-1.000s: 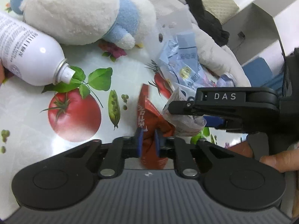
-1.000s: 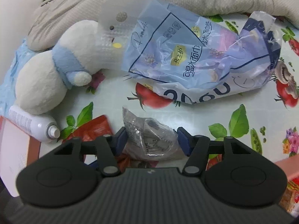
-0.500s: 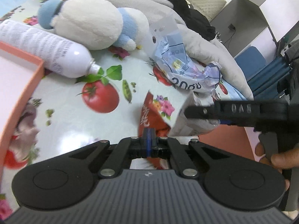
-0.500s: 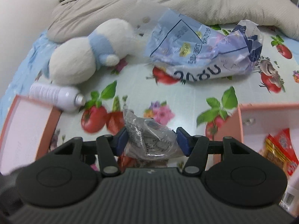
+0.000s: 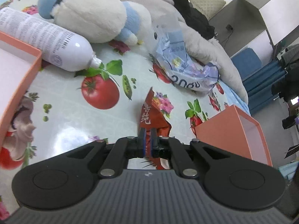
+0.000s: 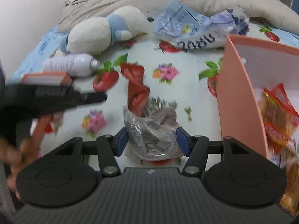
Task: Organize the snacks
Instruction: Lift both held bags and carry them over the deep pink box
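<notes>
Left wrist view: the left gripper [image 5: 148,137] is clamped tight on a crinkled, glossy red snack packet [image 5: 152,115] that juts forward from its blue pads above the slick, fruit-printed tablecloth [image 5: 61,115]. Ahead to the left lie a smooth white spray bottle [image 5: 46,43] on its side and a fuzzy white-and-blue plush toy [image 5: 93,16]; ahead to the right sits a rumpled blue plastic bag [image 5: 186,69]. A stiff peach-coloured box [image 5: 233,130] stands just right of the gripper, and another box's corner [image 5: 20,74] is at the left. A second ago the right gripper crossed this view beside the packet; it has gone now, and the peach box has come into sight.

Right wrist view: the right gripper [image 6: 152,140] grips a wrinkled silvery-clear foil packet [image 6: 149,138] between widely spread pads. The red packet hangs ahead, held by the blurred left gripper at the left. Immediately right is the peach box, with orange-red snack bags [image 6: 278,119] inside. Earlier that box was out of frame.
</notes>
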Demonstrator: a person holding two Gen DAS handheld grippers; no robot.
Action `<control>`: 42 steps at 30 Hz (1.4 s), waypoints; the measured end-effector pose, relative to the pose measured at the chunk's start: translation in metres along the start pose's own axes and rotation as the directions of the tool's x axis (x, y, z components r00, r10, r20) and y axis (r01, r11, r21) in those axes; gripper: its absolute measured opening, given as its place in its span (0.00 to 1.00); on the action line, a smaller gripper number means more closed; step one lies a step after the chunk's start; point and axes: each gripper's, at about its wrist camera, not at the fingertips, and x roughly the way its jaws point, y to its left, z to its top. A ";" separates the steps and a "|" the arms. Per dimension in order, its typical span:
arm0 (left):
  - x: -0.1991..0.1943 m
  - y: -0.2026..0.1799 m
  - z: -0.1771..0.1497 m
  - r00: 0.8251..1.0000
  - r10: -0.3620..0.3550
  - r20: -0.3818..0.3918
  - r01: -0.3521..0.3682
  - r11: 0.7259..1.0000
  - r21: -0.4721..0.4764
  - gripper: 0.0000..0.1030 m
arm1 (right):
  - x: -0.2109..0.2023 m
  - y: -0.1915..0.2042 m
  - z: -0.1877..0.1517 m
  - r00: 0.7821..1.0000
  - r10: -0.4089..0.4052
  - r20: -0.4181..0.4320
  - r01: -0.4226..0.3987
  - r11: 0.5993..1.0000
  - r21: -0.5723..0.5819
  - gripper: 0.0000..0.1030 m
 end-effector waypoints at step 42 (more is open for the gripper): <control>-0.043 -0.051 -0.053 0.981 0.192 0.036 -0.194 0.946 0.260 0.47 | -0.079 0.014 -0.090 0.977 0.044 0.209 -0.048 0.999 0.018 0.58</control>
